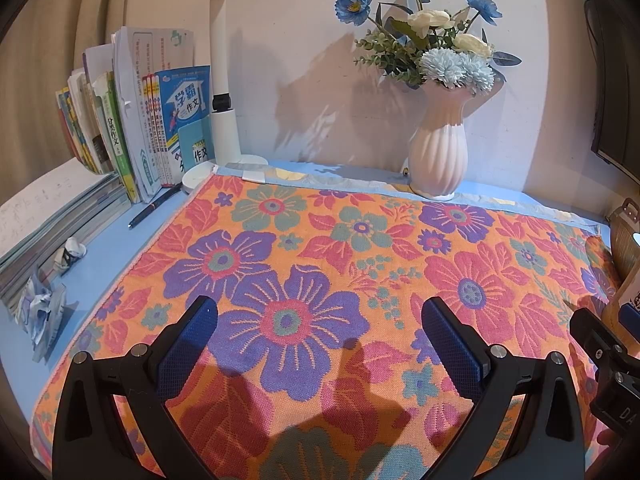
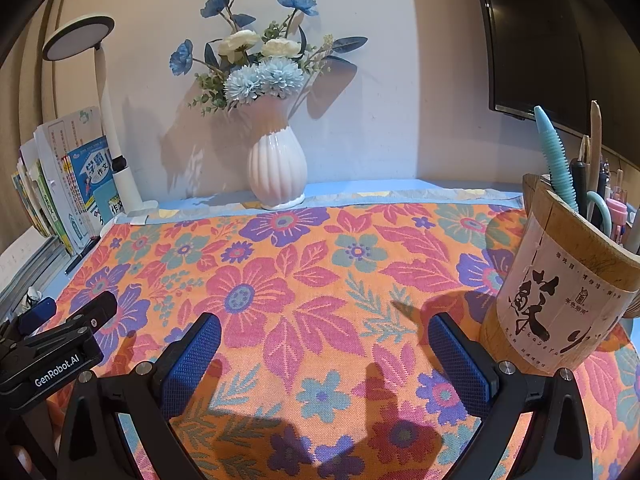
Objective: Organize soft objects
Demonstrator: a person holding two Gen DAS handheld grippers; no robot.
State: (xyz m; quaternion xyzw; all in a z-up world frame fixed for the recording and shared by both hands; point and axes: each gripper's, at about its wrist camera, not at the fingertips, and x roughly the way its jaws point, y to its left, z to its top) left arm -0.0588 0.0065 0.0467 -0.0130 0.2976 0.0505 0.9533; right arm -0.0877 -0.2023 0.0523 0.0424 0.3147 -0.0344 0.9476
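A large orange floral towel (image 1: 320,264) (image 2: 320,280) lies spread flat over the blue desk, reaching back to the vase. My left gripper (image 1: 320,312) hovers over its near half, open, with nothing between the blue pads. My right gripper (image 2: 324,328) is also open above the towel's near right part, empty. The left gripper's black body (image 2: 56,344) shows at the left edge of the right wrist view; the right gripper's body (image 1: 604,356) shows at the right edge of the left wrist view.
A white ribbed vase with blue and white flowers (image 1: 438,160) (image 2: 276,168) stands at the towel's back edge. Books (image 1: 132,132), a white lamp base (image 1: 224,128), a pen (image 1: 154,205) and crumpled paper (image 1: 44,304) sit left. A wooden pen holder (image 2: 560,280) stands on the towel's right.
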